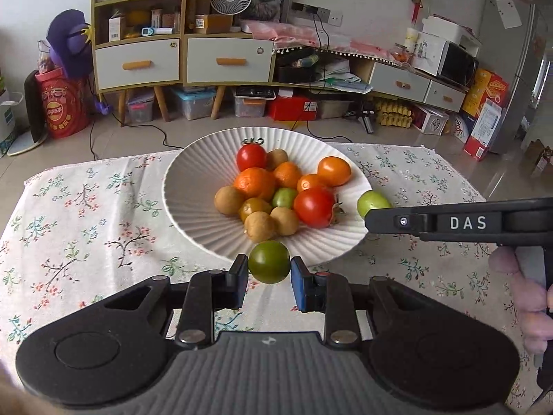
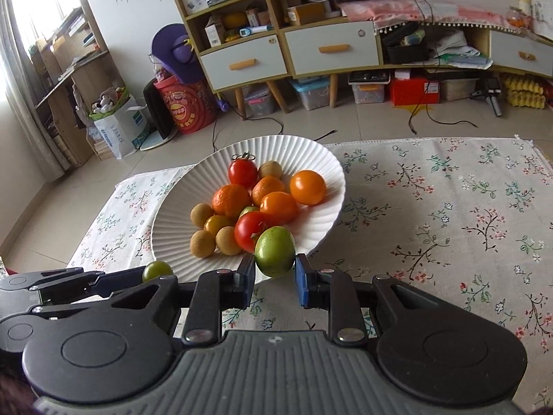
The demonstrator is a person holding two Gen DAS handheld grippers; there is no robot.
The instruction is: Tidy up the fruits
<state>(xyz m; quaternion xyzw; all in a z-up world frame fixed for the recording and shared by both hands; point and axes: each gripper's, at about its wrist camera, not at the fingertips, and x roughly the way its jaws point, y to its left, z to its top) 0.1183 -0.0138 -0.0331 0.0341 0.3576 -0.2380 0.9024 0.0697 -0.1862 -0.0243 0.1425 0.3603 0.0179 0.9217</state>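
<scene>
Floral cloth (image 1: 86, 207) covered a low table in a cluttered living room, with cabinets and storage boxes along the far wall.

At the near edge of the left wrist view, the left gripper (image 1: 269, 276) was clamped on a dark green tomato (image 1: 269, 261), its pads pressing the fruit's sides. Just ahead sat a white ribbed plate (image 1: 193, 186) holding red tomatoes, orange citrus and small tan fruits piled together. To its right, the right gripper (image 2: 274, 273) was likewise closed on a light green fruit (image 2: 274, 251), held at the plate's near rim.

Both held fruits were round, smooth and glossy. The darker one was evenly olive green; the paler one was yellow-green, slightly larger and a little oval.

They looked light and likely thin-skinned, so hard squeezing could bruise or split them. Shiny skins could slip. Gripping across the widest middle, as both grippers did, seemed the safest hold.
</scene>
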